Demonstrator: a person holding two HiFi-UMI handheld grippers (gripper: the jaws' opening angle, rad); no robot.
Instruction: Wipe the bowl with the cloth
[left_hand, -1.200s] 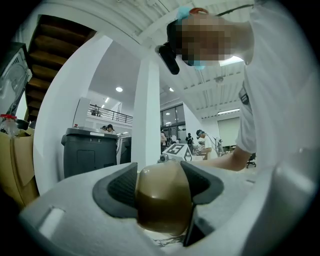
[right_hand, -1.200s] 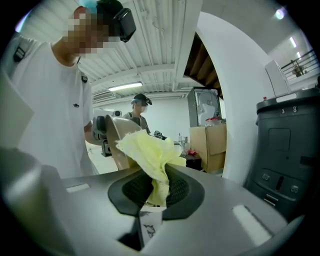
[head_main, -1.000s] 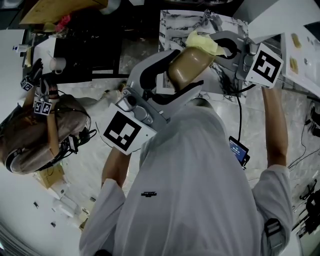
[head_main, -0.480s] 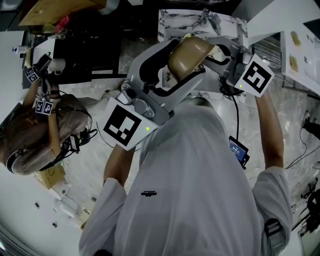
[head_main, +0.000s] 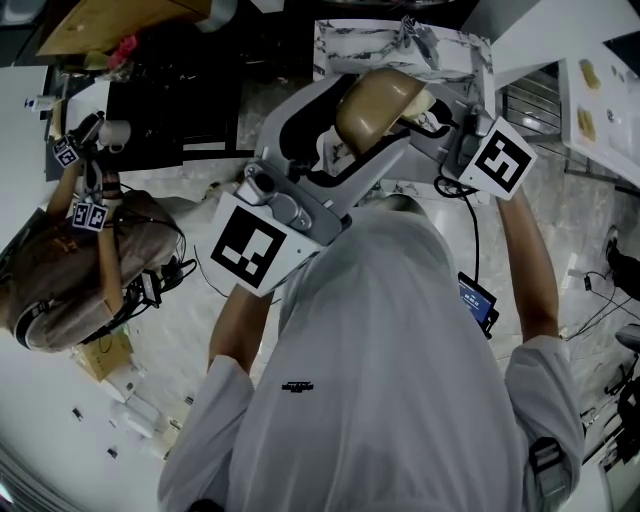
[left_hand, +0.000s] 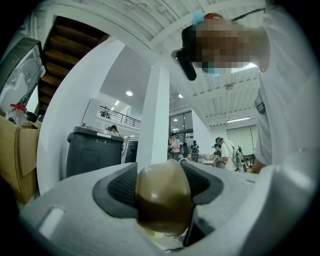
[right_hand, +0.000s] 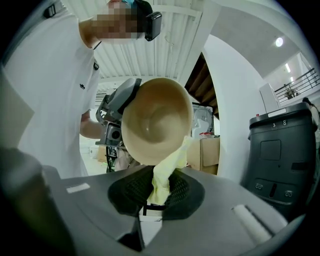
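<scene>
Clamped between the dark ribbed pads (left_hand: 119, 186) of the left gripper (left_hand: 161, 187), jaws closed from both sides on its edge: a smooth, glossy, tan-brown round bowl (right_hand: 156, 117), hard-looking and probably slippery. Pinched between the pads of the right gripper (right_hand: 159, 197), jaws almost together: a soft, crumpled, pale-yellow cloth (right_hand: 165, 175), rising past the fingertips to the bowl's lower rim and seemingly touching it there. Both held up in the air, with the open hollow turned towards the right fingers (a good angle for wiping inside). Keep the left clamp steady and avoid twisting against it. Lead with the loose fold of cloth rather than the hard fingertips. Push over the lip into the hollow, then sweep round the curved wall with light, even pressure, following the roundness outward to the rim.
</scene>
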